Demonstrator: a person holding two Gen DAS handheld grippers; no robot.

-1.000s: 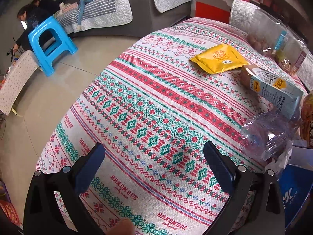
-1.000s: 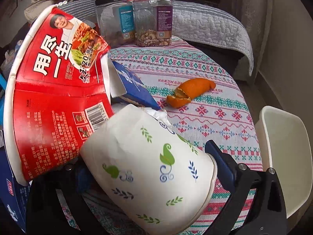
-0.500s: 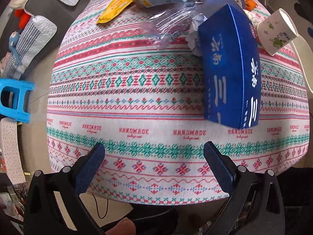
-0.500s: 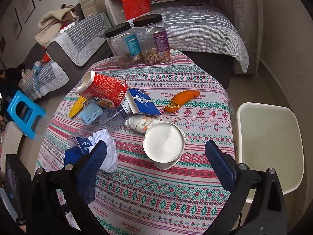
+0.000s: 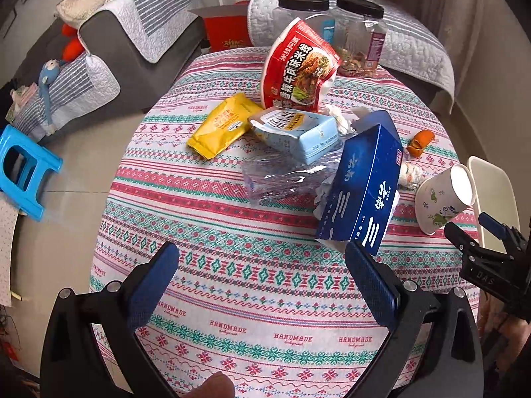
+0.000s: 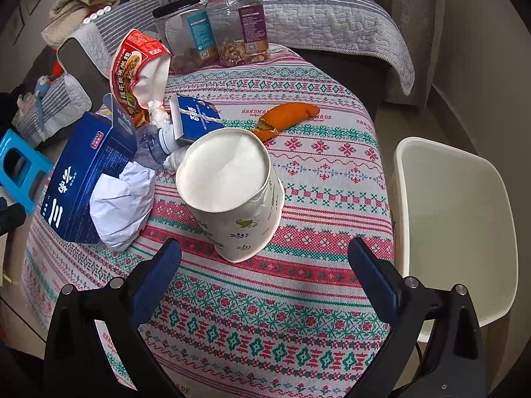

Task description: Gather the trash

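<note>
On the patterned tablecloth (image 6: 298, 199), directly ahead of our right gripper (image 6: 264, 265), stands the paper cup (image 6: 239, 199), upright and ungrasped, beside the cream bin (image 6: 458, 219). Both the right and the left gripper (image 5: 262, 278) are spread wide and empty. We judge the approach underway; next, we advance, straddling the cup before closing.

Left tool (image 5: 262, 265) gapes empty over the tablecloth (image 5: 232, 225) — blue box (image 5: 361, 185) just beyond
</note>
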